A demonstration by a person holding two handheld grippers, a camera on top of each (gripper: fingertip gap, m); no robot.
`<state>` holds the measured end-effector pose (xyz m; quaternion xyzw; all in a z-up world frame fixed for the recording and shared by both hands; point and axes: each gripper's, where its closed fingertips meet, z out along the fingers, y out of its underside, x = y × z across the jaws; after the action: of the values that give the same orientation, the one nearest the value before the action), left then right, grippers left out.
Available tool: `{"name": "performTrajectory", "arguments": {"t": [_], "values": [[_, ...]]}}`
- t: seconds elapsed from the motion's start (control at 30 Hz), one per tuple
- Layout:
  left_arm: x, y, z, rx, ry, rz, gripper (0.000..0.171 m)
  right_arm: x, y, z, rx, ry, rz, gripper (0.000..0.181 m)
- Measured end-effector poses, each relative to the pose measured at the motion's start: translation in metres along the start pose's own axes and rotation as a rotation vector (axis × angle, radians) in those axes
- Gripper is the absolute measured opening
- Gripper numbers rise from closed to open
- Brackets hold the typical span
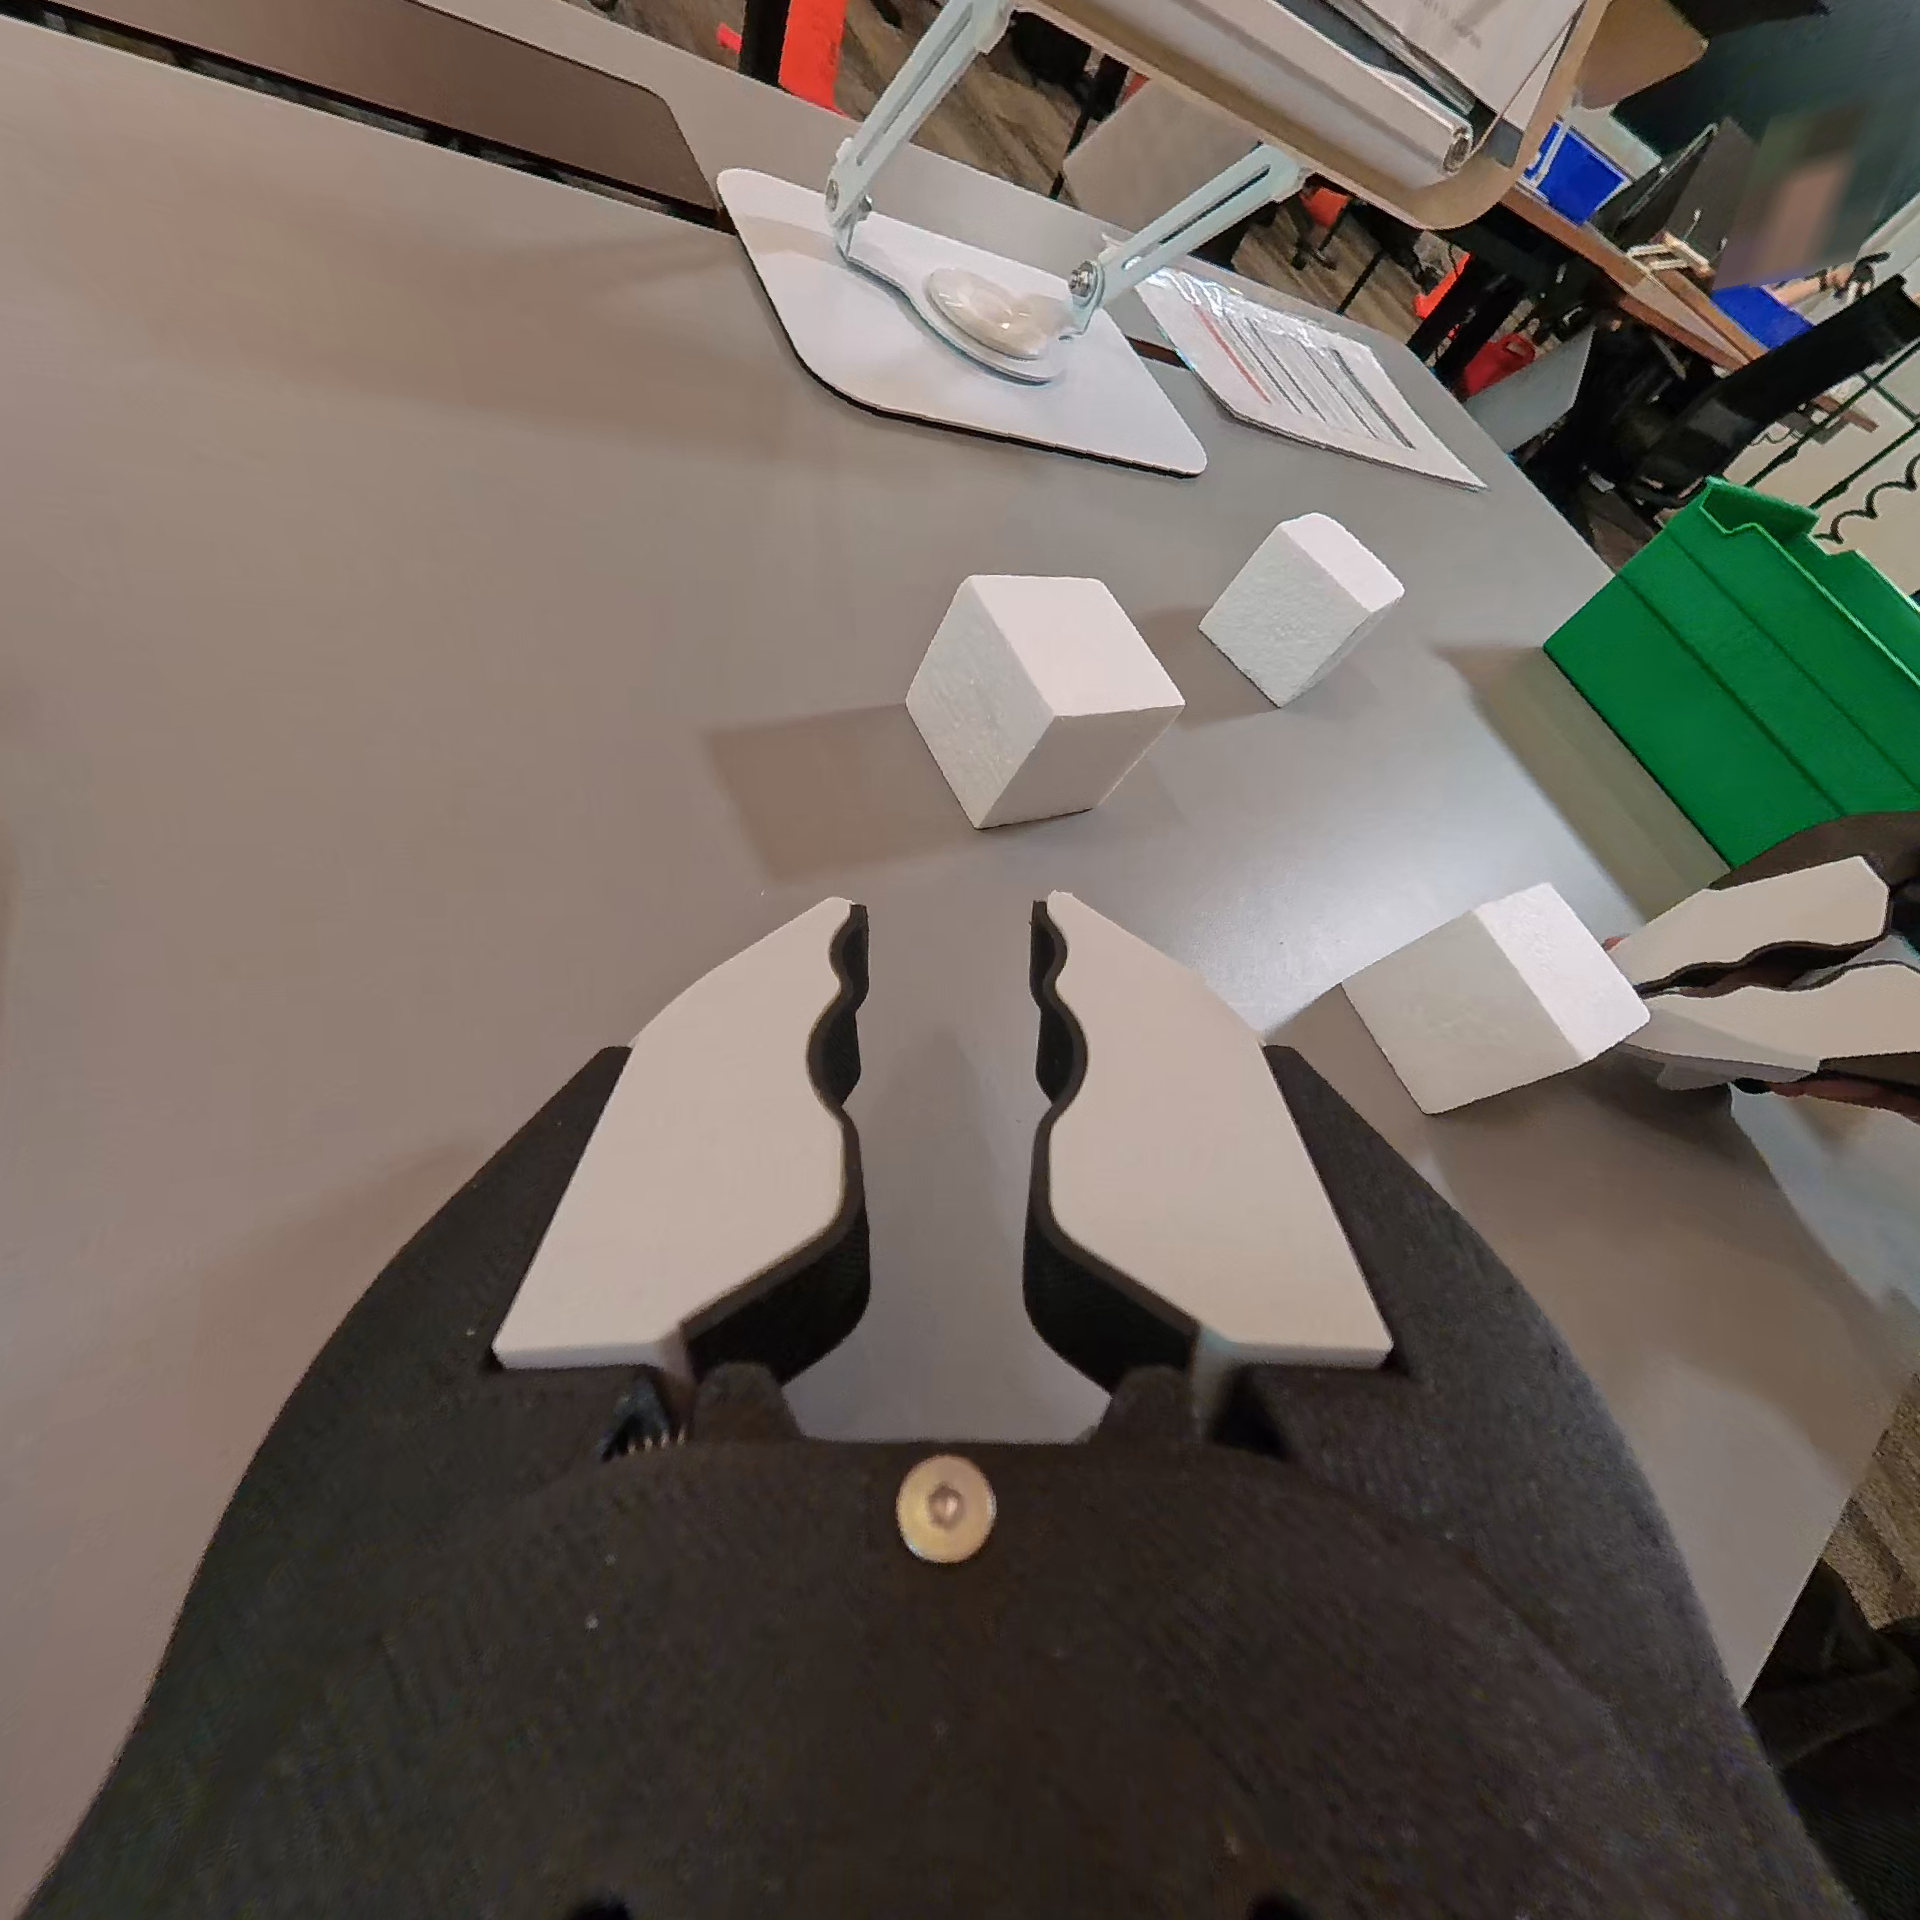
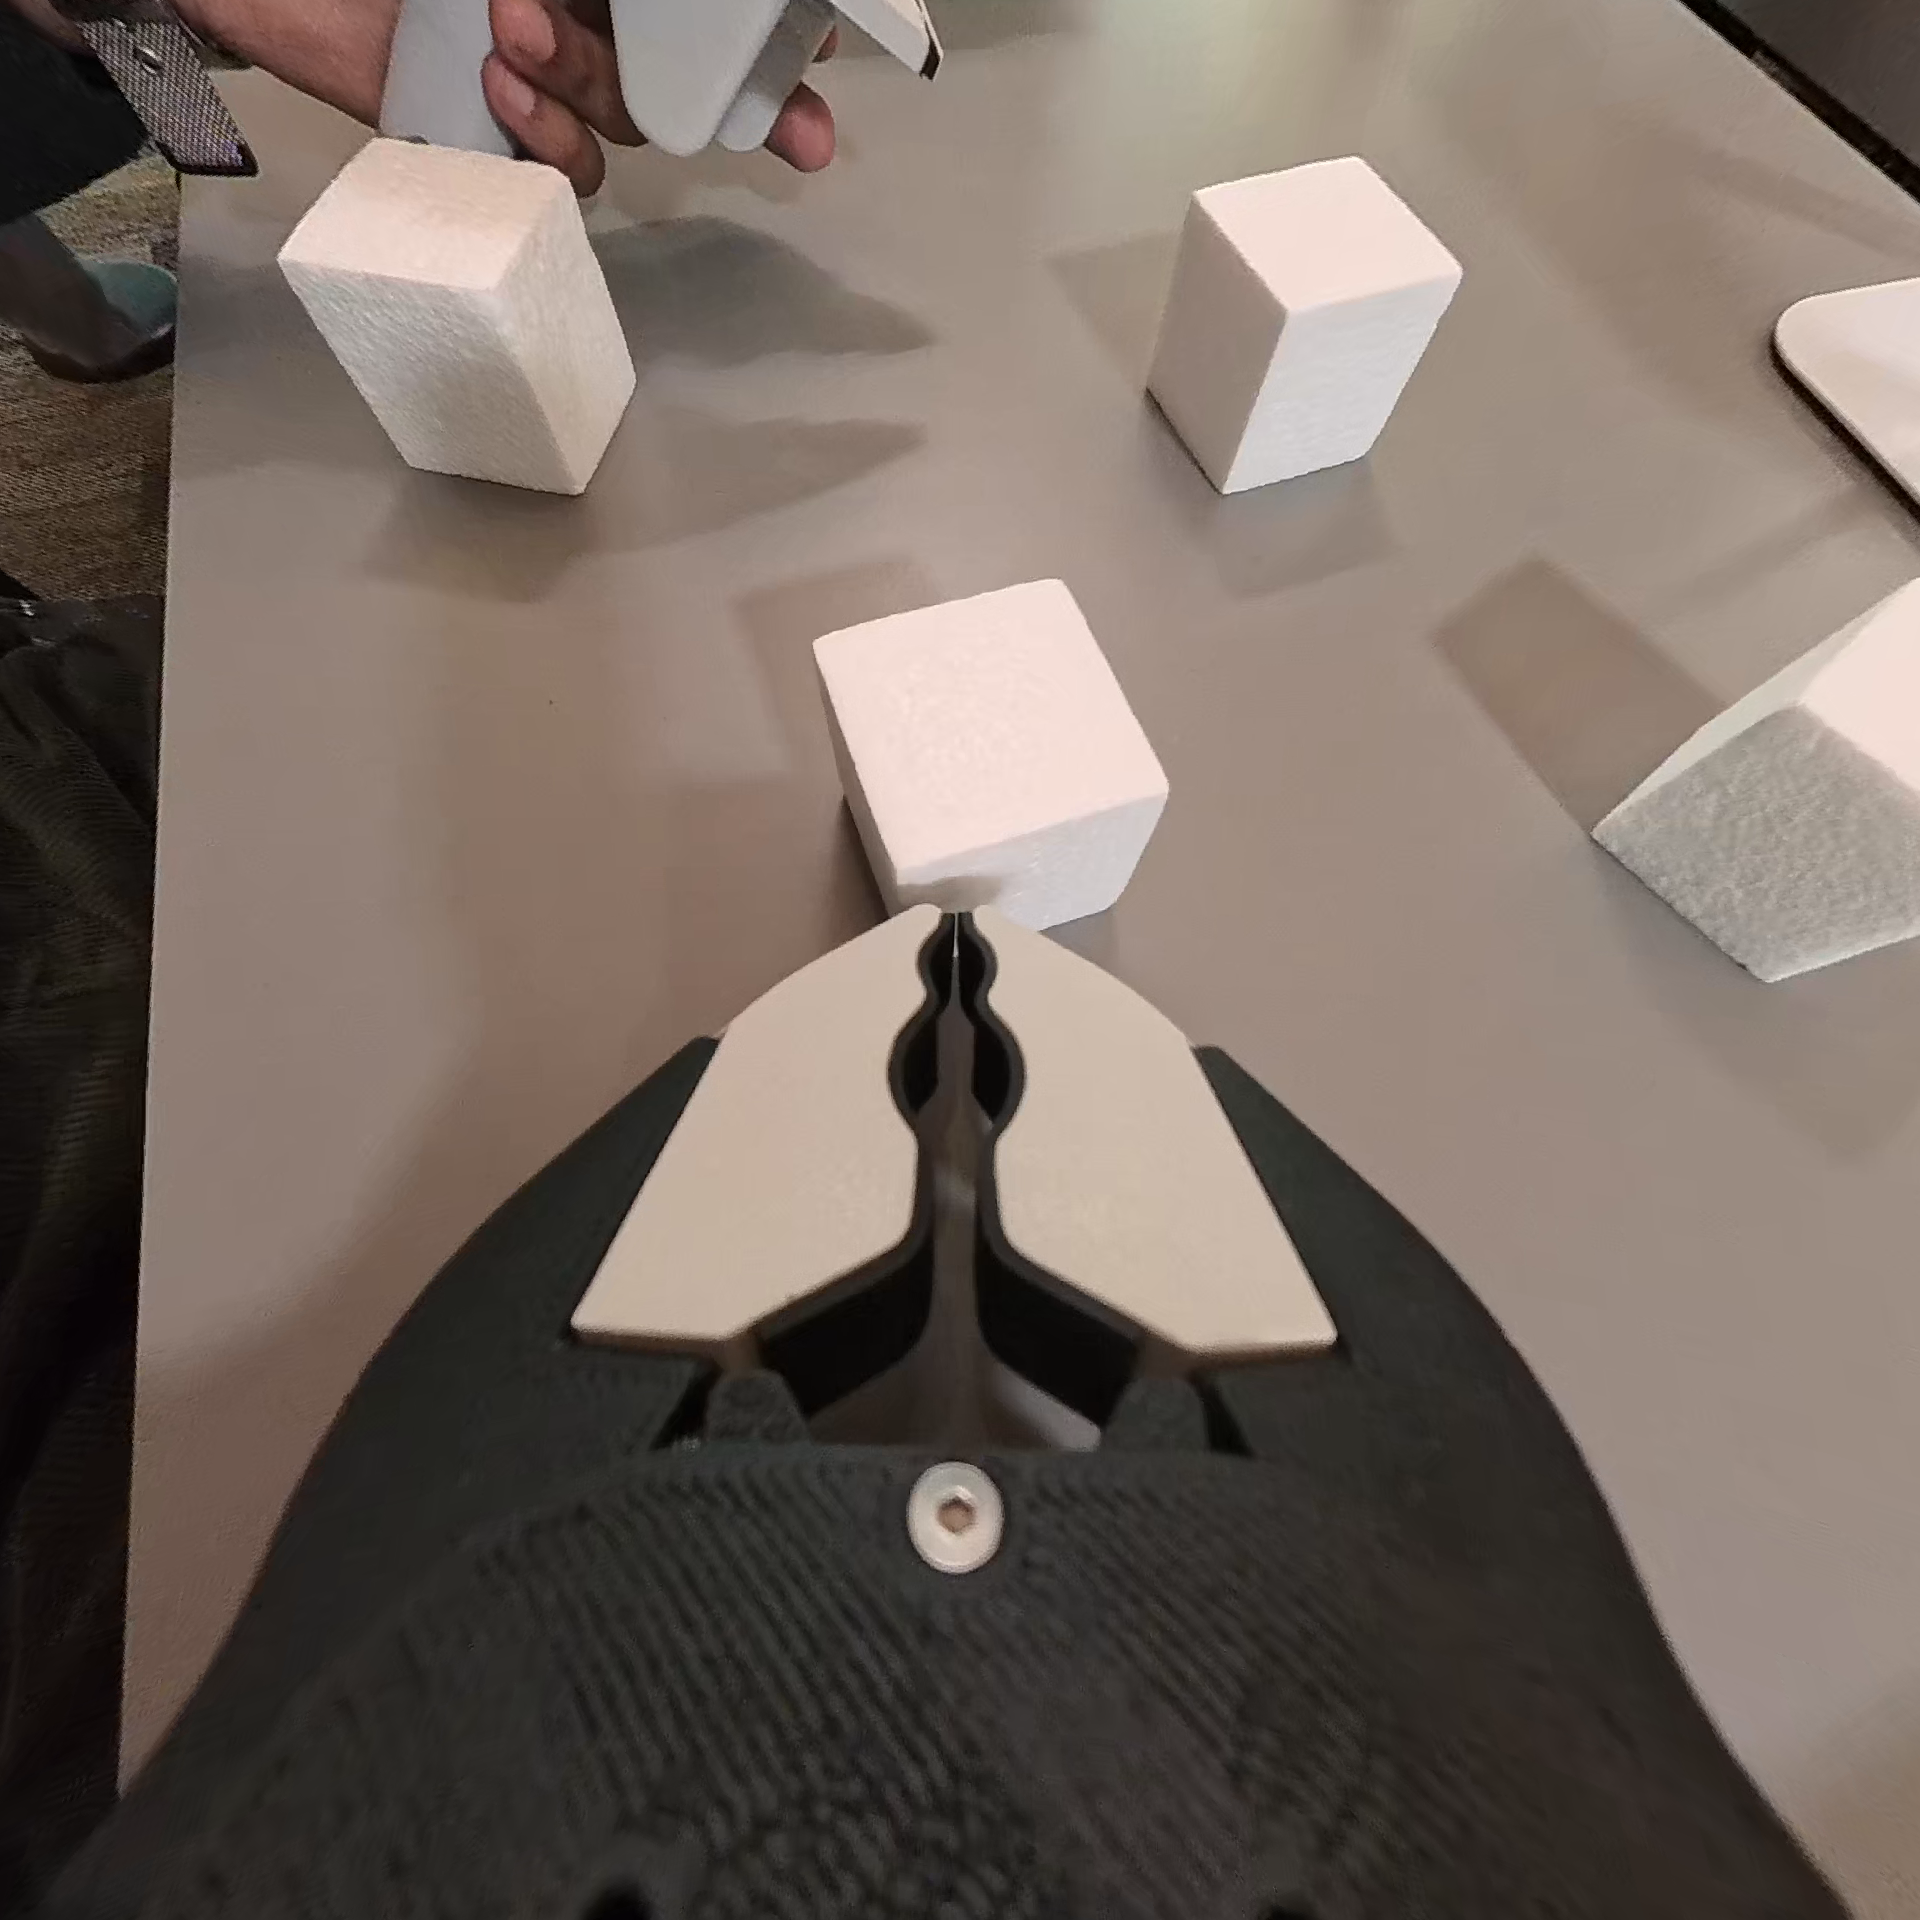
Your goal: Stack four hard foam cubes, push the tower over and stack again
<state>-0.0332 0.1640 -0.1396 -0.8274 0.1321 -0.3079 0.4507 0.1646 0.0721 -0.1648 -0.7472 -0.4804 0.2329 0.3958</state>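
Your left gripper [image 1: 948, 914] has its jaws moderately apart with nothing between them, only bare grey table [image 1: 364, 623]. Straight ahead of the tips, a short gap away, sits a white foam cube [image 1: 1044, 696] turned corner-on, with a second foam cube [image 1: 1299, 603] beyond it to the right.

Your right gripper [image 2: 951, 914] has its jaws pressed together and holds nothing. Its tips sit right at the near lower corner of the middle foam cube [image 2: 987, 748]; they look to be touching it, though contact is hard to confirm.

Around that one stand three more foam blocks, well apart from each other. Farther out are a white stand base [image 1: 831, 312], a laminated sheet [image 1: 1309, 384] and a green bin [image 1: 1766, 707] at the table's edge.
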Motion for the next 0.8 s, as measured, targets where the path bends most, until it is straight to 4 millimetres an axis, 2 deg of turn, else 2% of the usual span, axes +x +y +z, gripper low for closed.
{"name": "performTrajectory", "arguments": {"t": [0.37, 0.43, 0.6, 0.8], "values": [[0.000, 0.000, 0.000, -0.002, -0.001, 0.000, 0.030, -0.002, -0.001, 0.000, 0.004, -0.015, -0.009, 0.008], [0.000, 0.000, 0.000, -0.001, -0.001, -0.001, 0.030, -0.001, -0.001, -0.002, 0.008, -0.016, -0.009, 0.016], [0.000, 0.000, 0.000, -0.002, 0.000, -0.001, 0.030, 0.001, -0.006, -0.006, 0.056, -0.017, 0.004, 0.050], [0.000, 0.000, 0.000, -0.003, -0.001, 0.000, 0.030, 0.000, -0.012, -0.001, 0.069, 0.018, -0.040, 0.064]]}}
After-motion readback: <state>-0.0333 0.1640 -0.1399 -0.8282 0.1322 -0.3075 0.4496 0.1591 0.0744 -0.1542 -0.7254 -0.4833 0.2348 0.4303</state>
